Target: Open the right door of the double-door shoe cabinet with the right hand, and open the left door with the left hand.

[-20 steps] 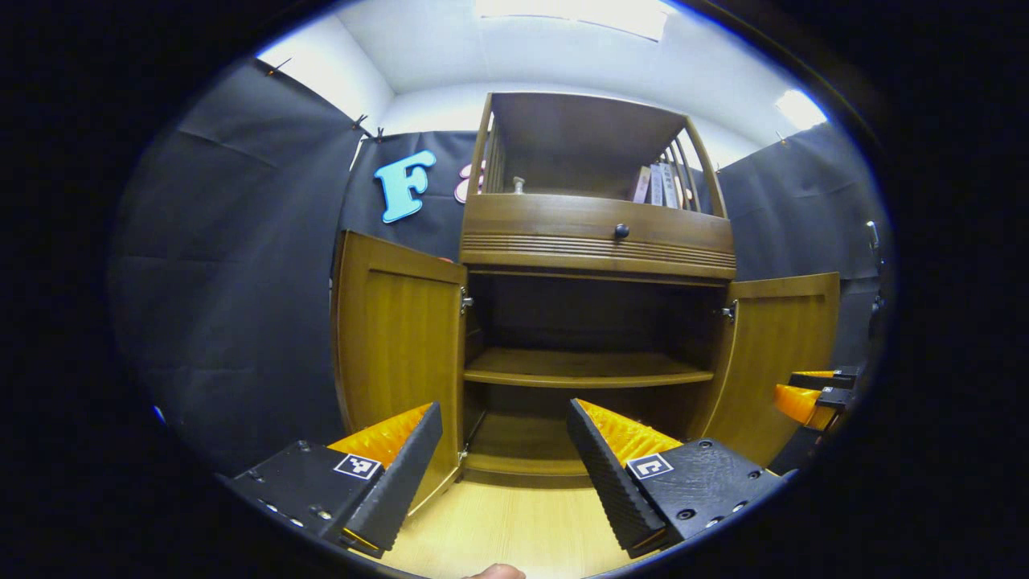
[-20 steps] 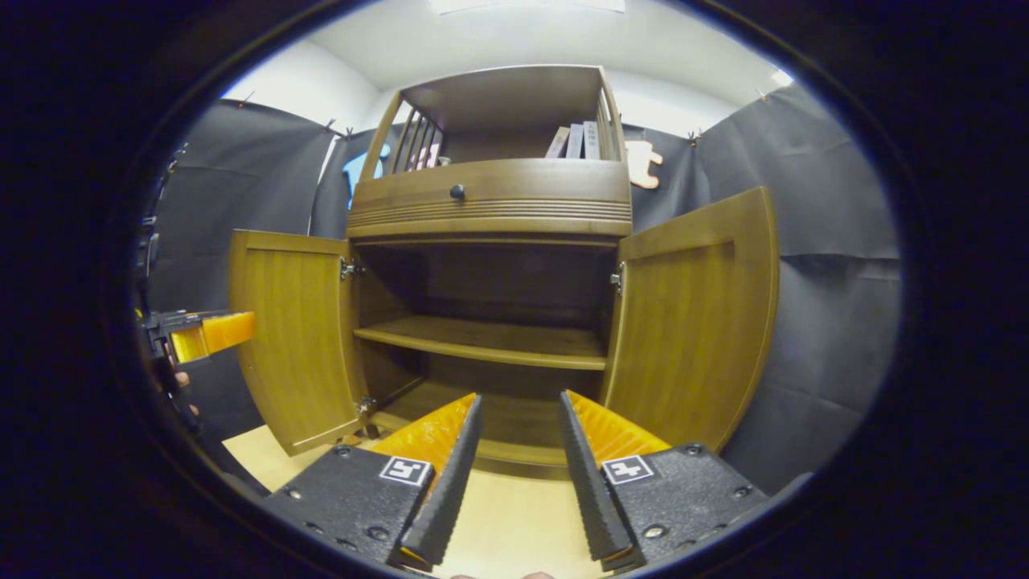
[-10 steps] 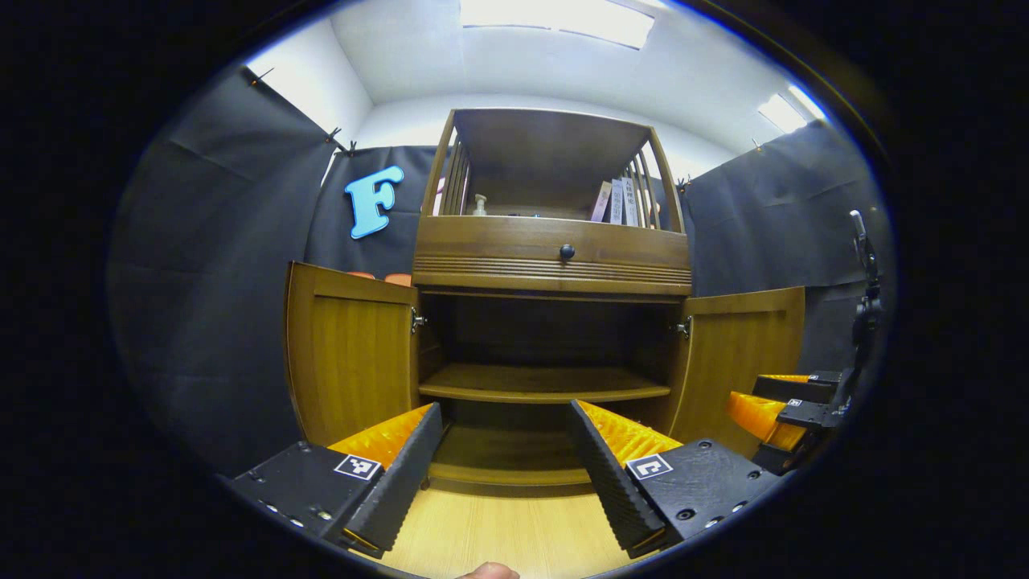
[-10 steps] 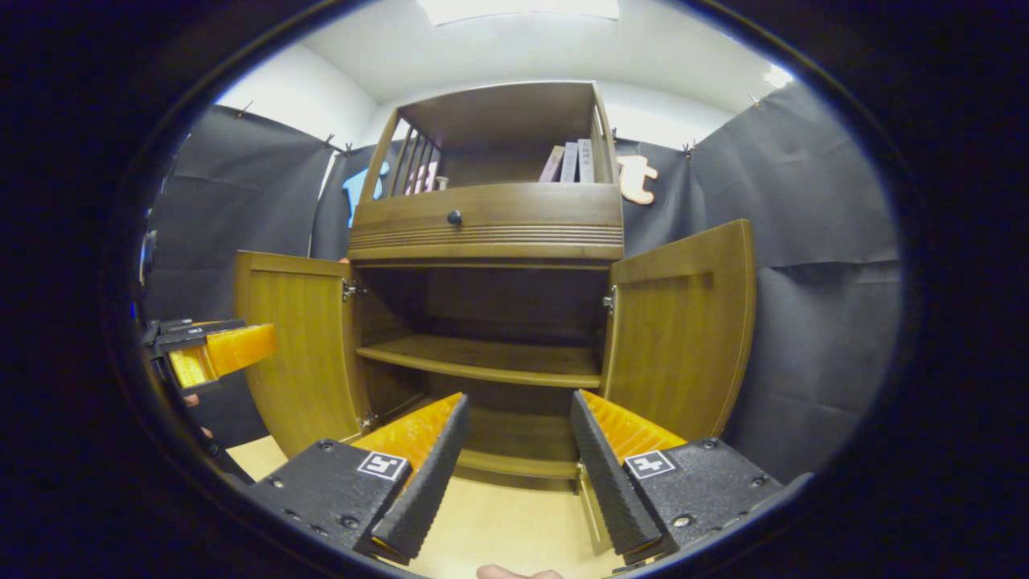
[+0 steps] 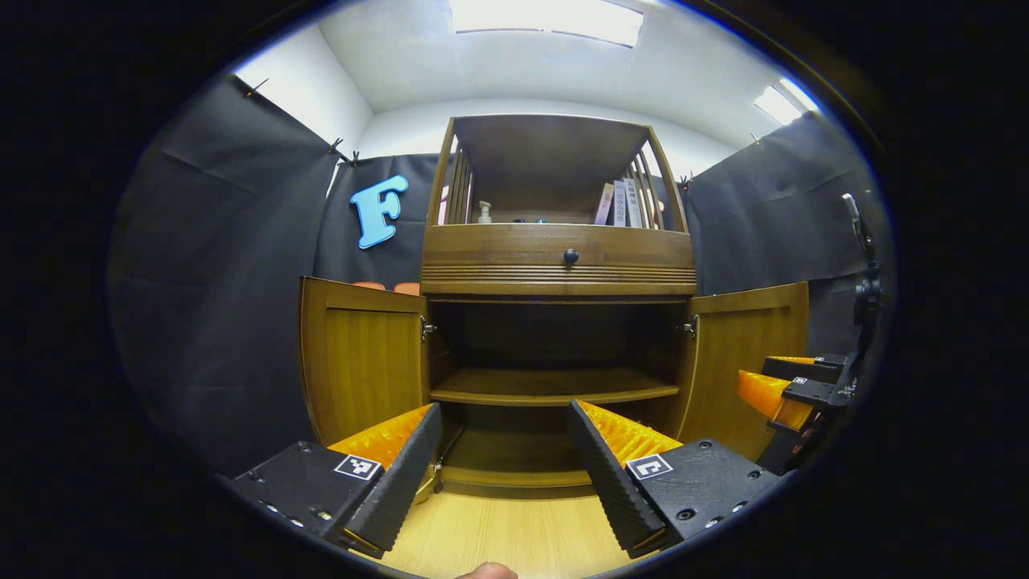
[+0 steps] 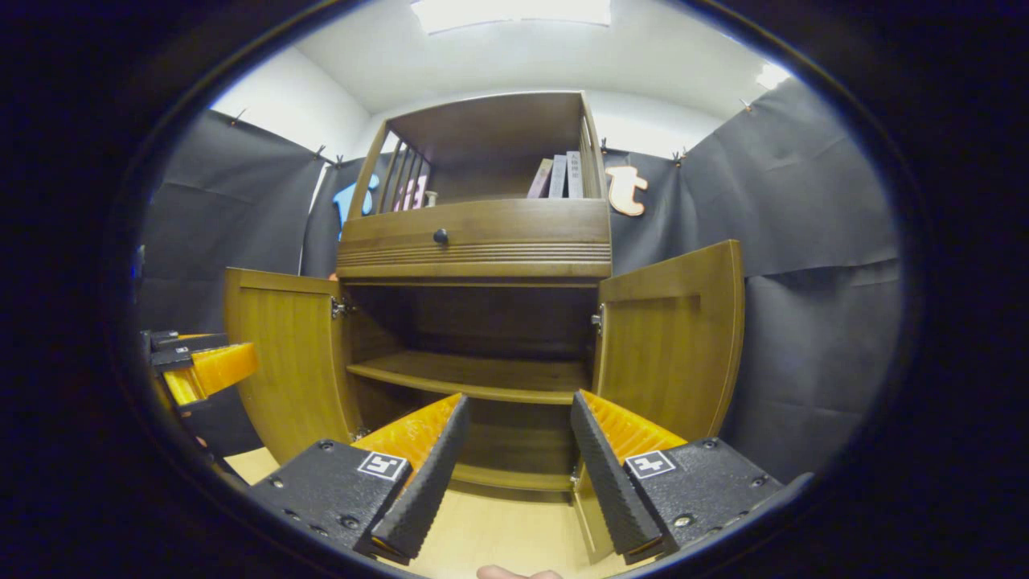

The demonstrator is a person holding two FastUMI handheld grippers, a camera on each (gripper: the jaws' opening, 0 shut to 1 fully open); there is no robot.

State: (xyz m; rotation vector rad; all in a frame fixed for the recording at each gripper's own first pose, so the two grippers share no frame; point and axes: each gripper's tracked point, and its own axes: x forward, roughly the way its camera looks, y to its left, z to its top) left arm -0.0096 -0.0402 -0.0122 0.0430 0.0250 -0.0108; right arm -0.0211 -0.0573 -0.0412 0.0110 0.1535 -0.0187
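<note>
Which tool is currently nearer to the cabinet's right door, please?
Right. The right tool sits open just in front of the right door; the left tool is open before the left door, across the cabinet.

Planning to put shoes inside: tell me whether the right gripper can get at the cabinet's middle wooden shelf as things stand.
Probably yes. Both brown wooden doors stand swung wide, and the right gripper, open and holding nothing, faces the middle wooden shelf with nothing between them.

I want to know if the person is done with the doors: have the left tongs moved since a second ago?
Yes. The left tongs have drawn back from the shoe cabinet, which now looks smaller and more centred in the left gripper view.
</note>
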